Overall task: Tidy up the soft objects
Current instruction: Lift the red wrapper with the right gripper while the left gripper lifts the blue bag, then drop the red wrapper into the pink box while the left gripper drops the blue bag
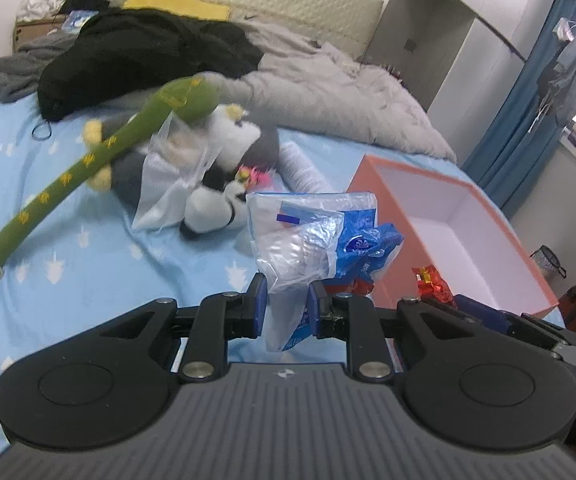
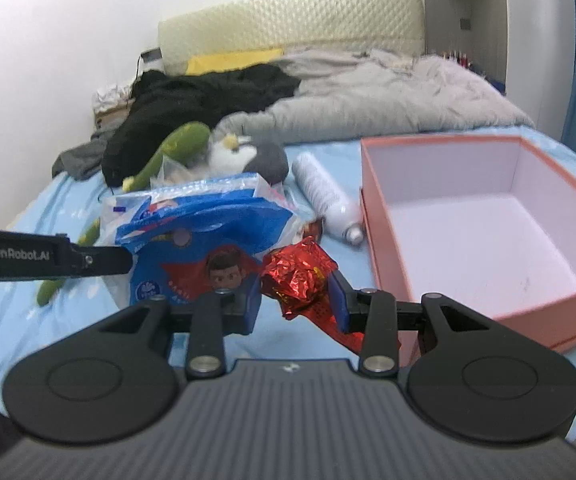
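Note:
My left gripper [image 1: 287,300] is shut on the lower end of a crumpled clear-and-blue plastic bag [image 1: 312,236], held above the blue bedsheet. In the right wrist view that bag [image 2: 204,232] hangs just left of my right gripper [image 2: 296,304], which is shut on a crumpled red foil wrapper [image 2: 296,276]. The wrapper [image 1: 432,280] also shows beside the open pink box [image 1: 468,248], which is white inside and holds nothing. The box [image 2: 488,240] lies to the right of both grippers. A green plush snake [image 1: 88,164] and a penguin plush [image 1: 228,140] lie further back on the bed.
A clear plastic bag [image 1: 168,176] drapes over the plush toys, and a white ribbed bottle [image 2: 328,192] lies left of the box. Black clothes [image 1: 148,52], a grey quilt [image 1: 328,88] and a yellow pillow [image 1: 176,4] cover the bed's far end. Blue curtains [image 1: 528,92] hang at the right.

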Demonstrator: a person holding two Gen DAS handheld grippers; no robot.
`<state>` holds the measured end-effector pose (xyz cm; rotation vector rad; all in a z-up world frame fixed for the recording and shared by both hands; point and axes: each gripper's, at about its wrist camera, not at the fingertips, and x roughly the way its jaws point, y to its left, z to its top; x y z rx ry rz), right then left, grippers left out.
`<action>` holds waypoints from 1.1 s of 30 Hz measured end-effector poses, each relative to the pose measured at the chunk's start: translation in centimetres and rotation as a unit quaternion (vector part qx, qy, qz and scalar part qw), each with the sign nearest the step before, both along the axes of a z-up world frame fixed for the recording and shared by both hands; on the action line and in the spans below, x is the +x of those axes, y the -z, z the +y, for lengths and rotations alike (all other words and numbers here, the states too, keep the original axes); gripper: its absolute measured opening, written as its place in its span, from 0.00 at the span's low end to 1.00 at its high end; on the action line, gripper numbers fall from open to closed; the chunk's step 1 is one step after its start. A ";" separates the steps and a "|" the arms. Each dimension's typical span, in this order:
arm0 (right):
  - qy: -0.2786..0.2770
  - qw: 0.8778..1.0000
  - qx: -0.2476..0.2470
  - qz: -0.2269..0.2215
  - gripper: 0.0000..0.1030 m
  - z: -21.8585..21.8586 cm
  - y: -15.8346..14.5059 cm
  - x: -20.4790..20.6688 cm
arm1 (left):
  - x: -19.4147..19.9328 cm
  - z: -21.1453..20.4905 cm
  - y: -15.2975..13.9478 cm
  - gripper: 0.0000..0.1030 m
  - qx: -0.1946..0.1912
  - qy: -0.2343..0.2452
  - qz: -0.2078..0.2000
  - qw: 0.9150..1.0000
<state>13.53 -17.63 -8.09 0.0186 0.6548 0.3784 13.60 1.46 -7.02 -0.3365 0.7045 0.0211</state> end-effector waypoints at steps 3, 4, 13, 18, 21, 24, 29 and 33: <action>0.002 1.000 0.007 -0.015 0.39 -0.6 -1.3 0.4 | 0.5 -0.6 -1.3 0.24 0.004 0.006 -0.014 1.000; 0.003 1.000 0.008 -0.020 0.39 -0.8 -1.8 0.5 | 0.7 -0.8 -1.8 0.24 0.004 0.009 -0.019 1.000; 0.024 0.996 0.003 -0.083 0.39 -3.3 -6.5 2.3 | 3.8 -4.1 -6.8 0.24 0.014 0.045 -0.080 0.996; 0.050 0.994 0.000 -0.102 0.39 -5.6 -8.6 4.2 | 5.8 -7.6 -8.8 0.24 0.021 0.072 -0.106 0.992; 0.066 0.993 -0.002 -0.097 0.39 -7.1 -9.0 5.7 | 7.4 -9.4 -9.0 0.23 0.010 0.087 -0.105 0.991; 0.076 0.994 -0.008 -0.083 0.39 -8.7 -8.8 7.2 | 9.6 -10.7 -8.6 0.23 -0.001 0.095 -0.093 0.991; 0.087 0.995 -0.010 -0.042 0.39 -11.4 -7.2 10.2 | 13.7 -12.6 -6.8 0.23 -0.016 0.111 -0.057 0.992; 0.091 0.996 -0.011 0.000 0.39 -13.2 -5.0 12.4 | 17.3 -14.7 -4.6 0.23 -0.024 0.122 -0.014 0.992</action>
